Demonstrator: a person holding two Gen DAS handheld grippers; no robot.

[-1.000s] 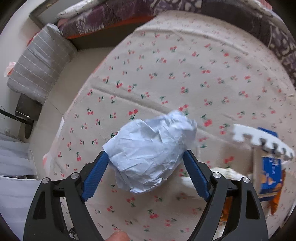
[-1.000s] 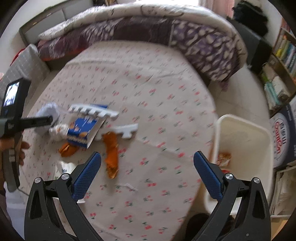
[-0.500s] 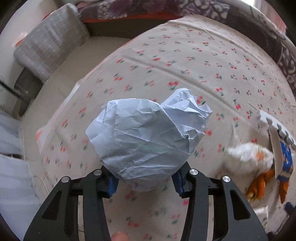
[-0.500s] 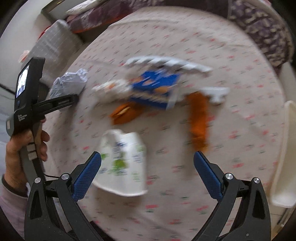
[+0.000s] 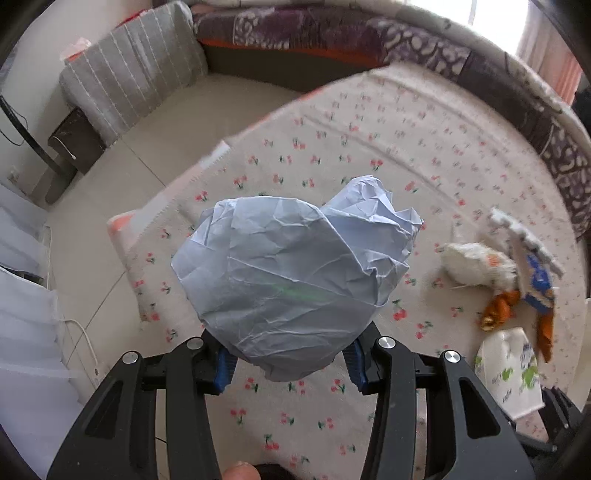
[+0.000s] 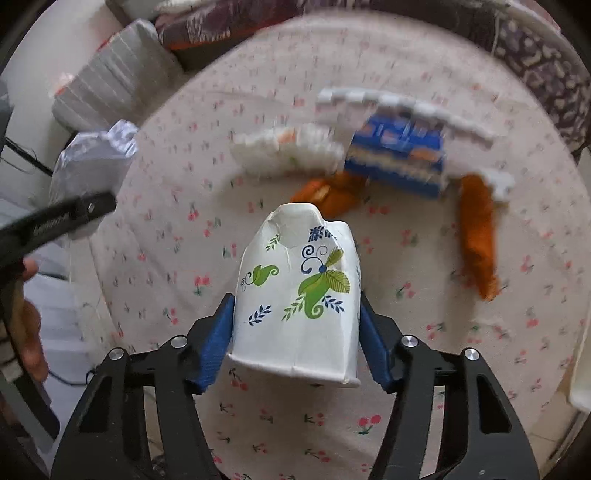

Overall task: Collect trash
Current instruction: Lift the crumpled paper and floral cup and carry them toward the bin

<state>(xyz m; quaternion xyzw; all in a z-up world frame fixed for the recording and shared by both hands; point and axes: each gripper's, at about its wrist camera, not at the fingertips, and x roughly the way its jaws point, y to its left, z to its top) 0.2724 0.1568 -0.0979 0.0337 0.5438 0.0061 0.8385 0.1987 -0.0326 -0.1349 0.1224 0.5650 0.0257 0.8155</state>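
Observation:
My left gripper (image 5: 290, 363) is shut on a crumpled ball of pale blue paper (image 5: 291, 273) and holds it above the cherry-print mat (image 5: 369, 155); the ball also shows in the right wrist view (image 6: 92, 162). My right gripper (image 6: 297, 341) has its blue pads on both sides of a crushed white paper cup (image 6: 299, 299) with green leaf print, lying on the mat. The cup also shows in the left wrist view (image 5: 508, 369).
More trash lies on the mat: a white wad (image 6: 288, 147), a blue carton (image 6: 399, 155), orange wrappers (image 6: 476, 236), and white foam strips (image 6: 402, 107). A grey striped cushion (image 5: 136, 85) and a bed with a purple quilt (image 5: 332, 29) are behind. A white bin edge (image 6: 581, 373) is at right.
My left gripper closed on the blue paper ball and lifted it. My right gripper swung left from the bin side and came down around the paper cup.

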